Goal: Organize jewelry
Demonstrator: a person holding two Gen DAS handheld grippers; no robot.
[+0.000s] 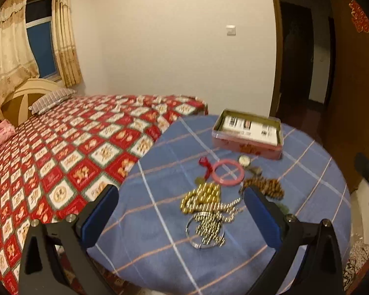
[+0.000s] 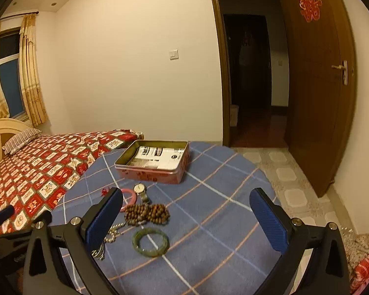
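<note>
Hovering both wide-open, empty grippers, left gripper (image 1: 180, 191) and right gripper (image 2: 185, 200), I should pinch the green bangle (image 2: 150, 241) by its rim before the far tin (image 2: 152, 161).

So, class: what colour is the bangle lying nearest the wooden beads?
Green bangle, clearest in the right wrist view.

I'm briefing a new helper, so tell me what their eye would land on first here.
First, the jewelry heaped on the blue checked tablecloth: a green bangle nearest, brown wooden beads behind it, a pink bangle and a gold bead chain to the left. Beyond them sits an open pink tin with printed cards inside. Both the left tongs and right tongs are open above the table, holding nothing.
</note>
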